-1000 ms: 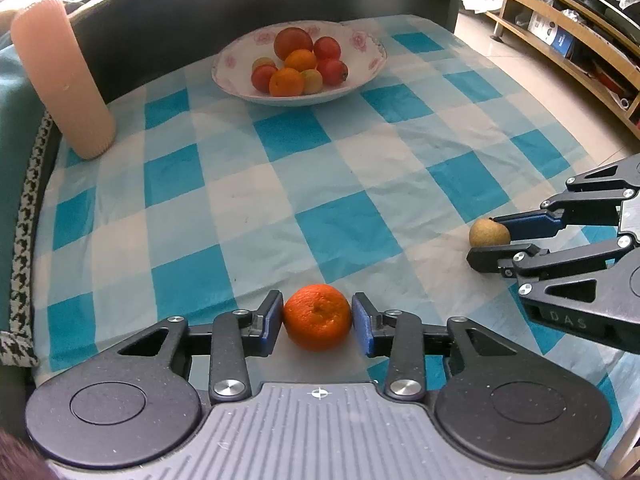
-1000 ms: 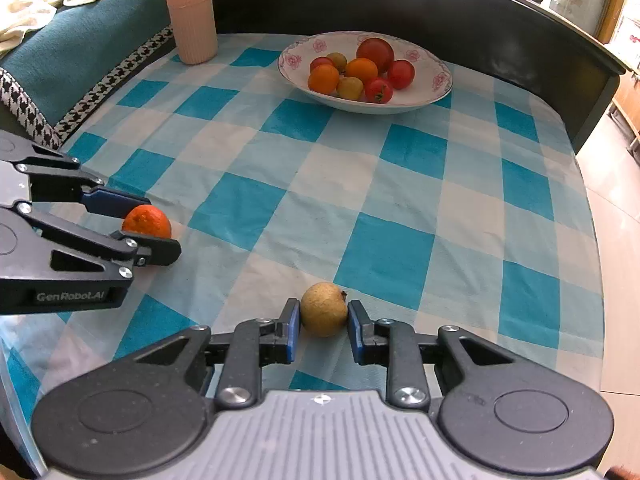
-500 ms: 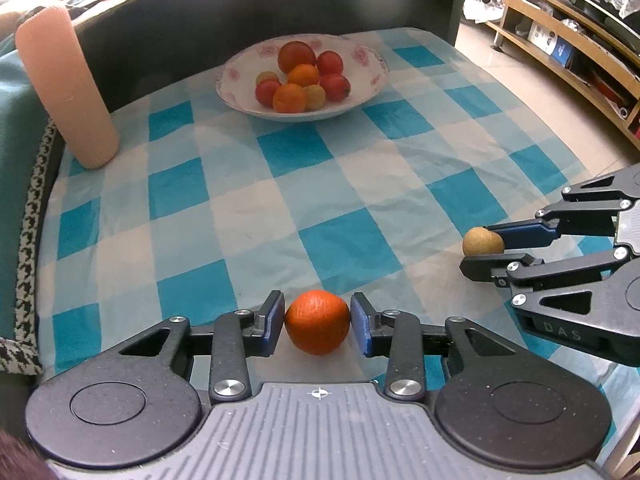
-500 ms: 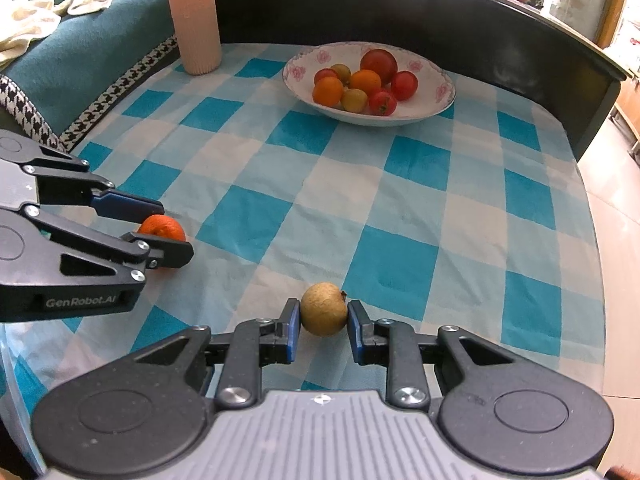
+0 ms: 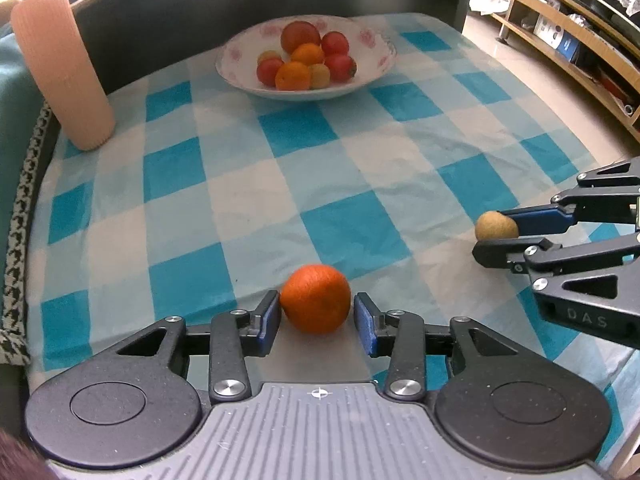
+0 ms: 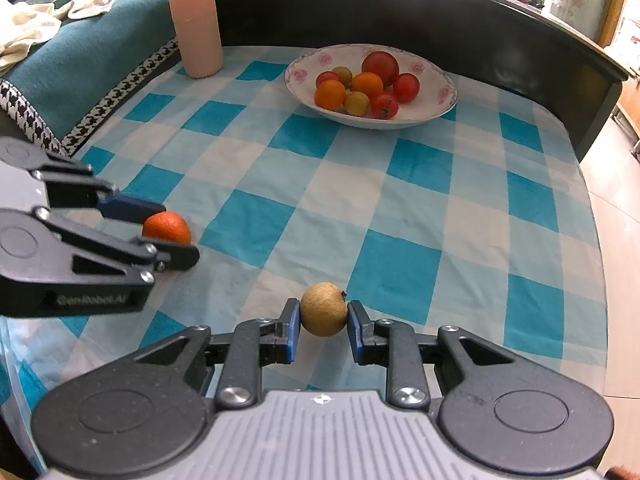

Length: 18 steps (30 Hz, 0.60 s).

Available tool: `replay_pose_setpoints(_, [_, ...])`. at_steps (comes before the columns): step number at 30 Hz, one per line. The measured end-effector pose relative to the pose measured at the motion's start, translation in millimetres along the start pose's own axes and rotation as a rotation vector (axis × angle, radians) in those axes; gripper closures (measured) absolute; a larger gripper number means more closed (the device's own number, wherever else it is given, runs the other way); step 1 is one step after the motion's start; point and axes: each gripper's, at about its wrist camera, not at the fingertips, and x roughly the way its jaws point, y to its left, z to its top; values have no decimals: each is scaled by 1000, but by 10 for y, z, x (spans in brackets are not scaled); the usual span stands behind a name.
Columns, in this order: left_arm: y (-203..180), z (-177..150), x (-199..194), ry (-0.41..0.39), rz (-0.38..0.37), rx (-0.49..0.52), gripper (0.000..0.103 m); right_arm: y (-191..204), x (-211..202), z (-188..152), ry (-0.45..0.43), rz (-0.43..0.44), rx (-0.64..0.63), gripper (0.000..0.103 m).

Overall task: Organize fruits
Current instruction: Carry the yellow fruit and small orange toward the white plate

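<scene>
The checked blue-and-white tablecloth point(image 5: 240, 208) extends ahead of both grippers and carries every item. Far ahead of both tools, against the dark back rim, stands the white floral bowl point(image 5: 372, 68), which contains red, orange and yellow fruits. The ribbed pink cylinder point(image 5: 60, 68) stands upright ahead and to the left of the left gripper, well apart from the bowl. The left gripper point(image 5: 316, 316) has the orange point(image 5: 315, 298) between its 2 blue pads point(image 5: 269, 318); its jaws have just been opening, the left pad is at the fruit's skin and a narrow gap shows at the right pad, so the fruit sits between the pads without being clamped. From the right wrist view, the same orange point(image 6: 167, 227) lies to the left of the right gripper, partly hidden behind the left tool's fingers. The right gripper point(image 6: 323, 322) is closed narrowly on the small tan fruit point(image 6: 323, 309), with both pads pressing its sides, directly ahead of that tool's body.
</scene>
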Motion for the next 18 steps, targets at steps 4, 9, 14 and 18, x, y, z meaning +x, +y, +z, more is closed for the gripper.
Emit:
replay_pose_setpoints(4, [-6, 22, -26, -12, 4, -4, 59, -13, 13, 0, 4, -6, 7, 62])
replay_pose_setpoints(9, [-1, 54, -7, -16, 2, -13, 59, -15, 10, 17, -2, -3, 9, 62])
replay_pose_setpoints(14, [32, 89, 55, -15, 4, -32, 55, -5, 13, 16, 0, -3, 11, 62])
replay_pose_setpoints(18, [28, 113, 72, -19, 10, -29, 54, -11, 27, 13, 6, -2, 14, 62])
